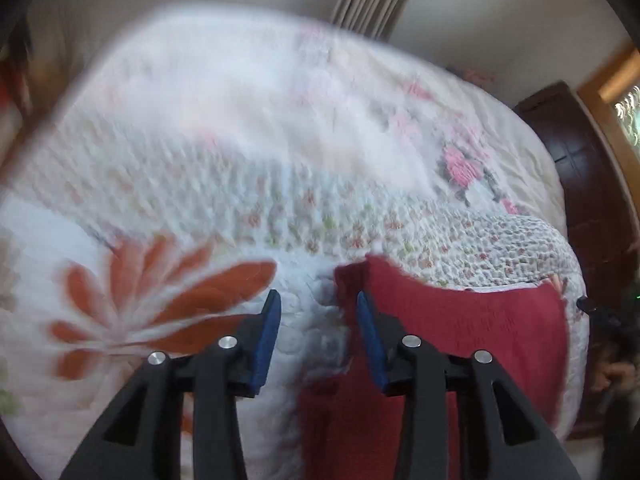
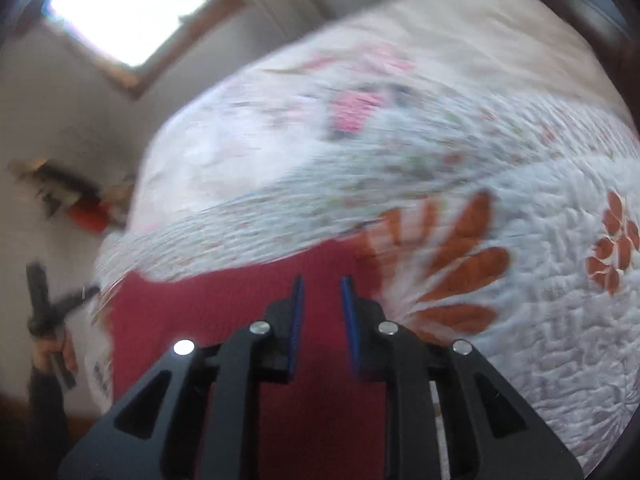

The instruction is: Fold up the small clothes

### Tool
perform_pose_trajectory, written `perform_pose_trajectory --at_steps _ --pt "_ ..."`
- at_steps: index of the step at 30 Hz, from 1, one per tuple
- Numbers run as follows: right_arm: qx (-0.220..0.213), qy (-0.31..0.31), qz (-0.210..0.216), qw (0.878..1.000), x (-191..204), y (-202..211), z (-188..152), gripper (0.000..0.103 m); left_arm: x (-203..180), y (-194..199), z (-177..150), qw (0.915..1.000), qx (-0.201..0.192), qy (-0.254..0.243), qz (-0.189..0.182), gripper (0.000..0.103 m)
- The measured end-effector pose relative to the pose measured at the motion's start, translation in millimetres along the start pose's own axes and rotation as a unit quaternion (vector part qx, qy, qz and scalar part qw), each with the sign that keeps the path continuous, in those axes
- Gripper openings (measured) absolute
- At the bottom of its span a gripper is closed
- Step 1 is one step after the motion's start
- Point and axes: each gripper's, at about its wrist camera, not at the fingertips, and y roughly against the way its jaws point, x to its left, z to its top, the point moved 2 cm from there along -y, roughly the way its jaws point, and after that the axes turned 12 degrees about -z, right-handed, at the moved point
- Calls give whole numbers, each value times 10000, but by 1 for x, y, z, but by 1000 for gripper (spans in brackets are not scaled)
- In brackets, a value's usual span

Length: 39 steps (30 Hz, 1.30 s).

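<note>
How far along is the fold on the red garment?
Done: the red garment lies spread on the quilted bedspread; no fold is visible, though blur hides detail. In hand: nothing; the left gripper and right gripper are open over it. Left: grasping and all folding.

Your dark red garment (image 1: 472, 332) lies plain, without print, on a white quilted bedspread (image 1: 224, 128) patterned with large orange petal shapes, pink flowers and a band of tiny red and green sprigs. Both your grippers are black with blue finger pads (image 2: 295, 320).
</note>
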Motion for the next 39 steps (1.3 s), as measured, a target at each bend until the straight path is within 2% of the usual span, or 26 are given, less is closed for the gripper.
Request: perform_pose_trajectory --at_steps 1,2,4,6,7,9,11,12,13,15,17,18,19,20,21,23,24,27,29,31,32,34,35,37,38,39 --pt "-24 264 100 9996 18 7 -12 28 -20 17 -6 9975 -152 -24 -686 41" --pt "-1 476 121 9988 32 6 -23 29 -35 21 -14 9927 -144 -15 -1198 41" --pt "233 591 234 9977 48 -10 -45 27 -57 12 -31 9873 93 -239 -1567 37" --pt "487 581 92 9971 47 -35 -61 23 -71 -19 -59 9880 614 -757 -1196 27" --pt "417 546 60 9976 41 -39 -64 14 -64 -38 -76 9883 908 -809 -916 27" --pt "382 441 41 9983 28 -39 -63 0 -51 -49 -93 9883 960 -1085 -475 29" --pt "385 240 12 9990 14 -27 -61 1 -41 -38 -99 9909 757 -1081 -269 29" --pt "332 239 -22 9992 12 -17 -64 7 -43 -30 -100 9914 632 -1142 -109 22" --pt "271 253 -34 9993 11 -7 -68 17 -47 -18 -101 9905 453 -1287 188 22" --pt "167 264 66 9995 11 9 -77 27 -57 7 -101 9903 125 -1378 102 25" --pt "152 279 289 9991 16 22 -96 28 -76 32 -106 9875 -199 -1541 -266 33" --pt "199 283 391 9986 18 25 -107 29 -91 38 -116 9844 -267 -1632 -602 34" --pt "306 318 478 9979 20 22 -119 29 -101 34 -125 9819 -147 -1650 -923 35" --pt "393 378 438 9975 21 17 -129 29 -108 25 -134 9809 -6 -1657 -1023 36" --pt "476 434 357 9973 21 11 -138 27 -110 11 -145 9810 187 -1691 -931 35" --pt "436 434 262 9978 15 6 -146 20 -91 -25 -162 9850 702 -1531 -384 32" --pt "428 426 148 9981 9 11 -146 15 -80 -30 -167 9873 715 -1379 -321 32" --pt "268 297 40 9992 -3 35 -147 27 -82 -7 -170 9888 532 -1381 -192 30" --pt "87 374 183 9991 -6 58 -155 30 -88 18 -175 9886 261 -1390 -526 33" --pt "203 458 263 9984 -7 60 -174 32 -91 37 -183 9898 -39 -1245 -686 37" --pt "331 513 240 9978 -7 54 -184 32 -88 33 -188 9916 24 -1137 -608 38" --pt "651 555 -32 9963 -21 34 -206 28 -63 5 -204 9954 488 -818 22 34" --pt "756 512 -207 9956 -29 27 -211 28 -52 -1 -210 9962 507 -709 58 34" --pt "798 366 -341 9956 -36 32 -217 26 -38 4 -215 9988 348 -332 -117 33" --pt "657 456 -378 9961 -30 42 -214 25 -37 11 -211 9993 265 -219 -163 31" --pt "417 691 -453 9957 -19 56 -211 25 -38 20 -210 9995 173 -164 -224 37"
